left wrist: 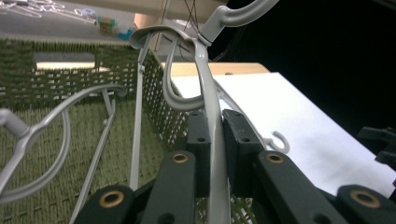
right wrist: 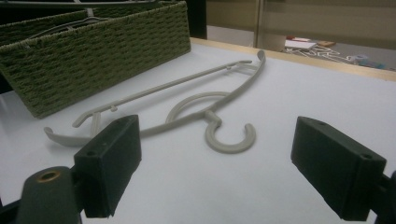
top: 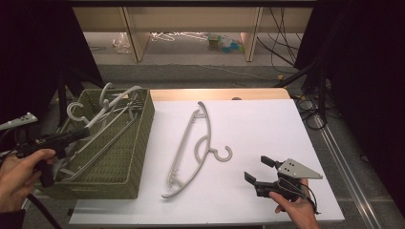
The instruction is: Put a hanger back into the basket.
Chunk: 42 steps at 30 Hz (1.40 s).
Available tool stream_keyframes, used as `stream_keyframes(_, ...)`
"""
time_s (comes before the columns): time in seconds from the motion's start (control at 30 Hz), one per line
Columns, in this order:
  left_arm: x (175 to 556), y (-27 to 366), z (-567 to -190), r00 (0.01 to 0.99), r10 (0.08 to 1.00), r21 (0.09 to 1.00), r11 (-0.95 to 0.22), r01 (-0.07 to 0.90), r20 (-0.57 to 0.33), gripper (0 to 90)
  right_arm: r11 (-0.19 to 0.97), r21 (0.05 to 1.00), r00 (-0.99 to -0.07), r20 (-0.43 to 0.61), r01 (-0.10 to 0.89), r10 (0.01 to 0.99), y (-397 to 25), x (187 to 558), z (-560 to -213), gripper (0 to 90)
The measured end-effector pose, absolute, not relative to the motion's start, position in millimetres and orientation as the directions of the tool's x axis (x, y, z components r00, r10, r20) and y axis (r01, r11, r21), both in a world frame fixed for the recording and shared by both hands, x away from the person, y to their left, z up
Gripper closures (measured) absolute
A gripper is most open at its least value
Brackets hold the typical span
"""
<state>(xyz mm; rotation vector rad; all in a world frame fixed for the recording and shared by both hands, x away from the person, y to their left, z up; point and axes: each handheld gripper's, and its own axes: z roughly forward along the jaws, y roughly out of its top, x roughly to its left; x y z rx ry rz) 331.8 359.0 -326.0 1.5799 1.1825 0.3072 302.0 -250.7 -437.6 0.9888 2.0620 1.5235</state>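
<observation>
The green basket (top: 125, 157) at the frame's left is holding several grey hangers (top: 102, 138). The left gripper (left wrist: 213, 140) is clamping one hanger (left wrist: 210, 112) inside it, jaws closed on its arm. The right gripper (top: 260, 169), lower right, is gaping wide, gripping nothing. A loose hanger (top: 193, 148) is lying mid-table (top: 267, 119), with bare surface around it

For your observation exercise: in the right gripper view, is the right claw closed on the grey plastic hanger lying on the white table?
No: the right claw is wide open, short of the grey plastic hanger.

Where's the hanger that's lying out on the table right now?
In the high view, the loose hanger lies flat mid-table on the white surface, between the green basket and the right gripper.
</observation>
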Motion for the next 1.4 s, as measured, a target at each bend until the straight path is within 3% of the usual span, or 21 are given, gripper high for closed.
stream_keyframes(0.63, 361, 359, -364, 0.448, 0.821, 0.796, 0.013, 0.606, -0.355, 81.0, 0.165, 0.937, -0.678, 0.094, 0.308, 0.729, -251, 302, -437, 17.0)
stream_keyframes(1.0, 364, 359, -359, 0.457, 0.868, 0.8, -0.131, 0.586, -0.193, 79.5, 0.146, 0.943, -0.683, 0.105, 0.3, 0.723, -248, 304, -439, 17.1)
stream_keyframes(1.4, 376, 377, -369, 0.454, 0.869, 0.785, -0.139, 0.604, -0.196, 78.7, 0.148, 0.942, -0.684, 0.106, 0.302, 0.721, -248, 304, -439, 17.1)
